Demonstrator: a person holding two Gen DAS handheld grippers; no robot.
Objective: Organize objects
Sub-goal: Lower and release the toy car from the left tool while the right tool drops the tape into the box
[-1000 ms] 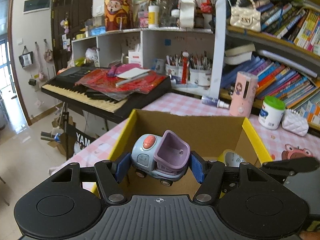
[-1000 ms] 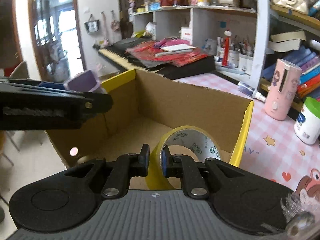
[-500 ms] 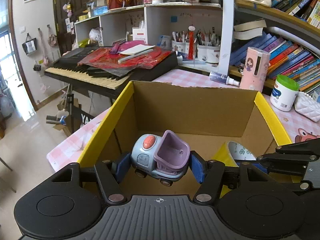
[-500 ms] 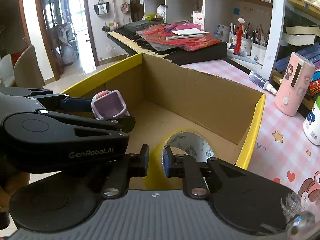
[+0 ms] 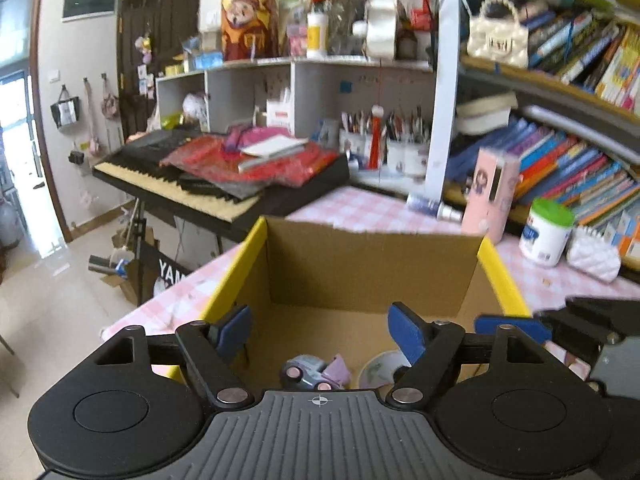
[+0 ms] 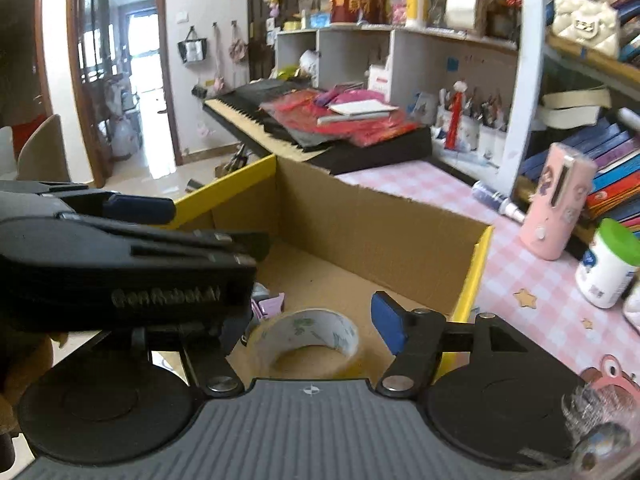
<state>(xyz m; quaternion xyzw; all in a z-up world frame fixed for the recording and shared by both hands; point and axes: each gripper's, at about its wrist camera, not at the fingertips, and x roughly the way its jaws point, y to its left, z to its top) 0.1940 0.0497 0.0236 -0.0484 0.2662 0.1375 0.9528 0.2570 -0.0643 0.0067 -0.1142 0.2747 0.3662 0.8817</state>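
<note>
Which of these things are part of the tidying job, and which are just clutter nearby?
In play: brown cardboard box with yellow flaps; blue-and-lilac toy car; roll of clear tape, both lying inside.

Lying about: pink cylindrical bottle; green-lidded white jar; black keyboard.

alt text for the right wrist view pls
A roll of tape lies flat on the floor of an open cardboard box, below the right hand-held gripper, whose jaws are opening. The left hand-held gripper reaches in from the left.

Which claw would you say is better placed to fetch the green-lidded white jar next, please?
Probably the right claw: its jaws are opening with nothing between them, the tape roll lies in the box, and the jar stands on its side.
</note>
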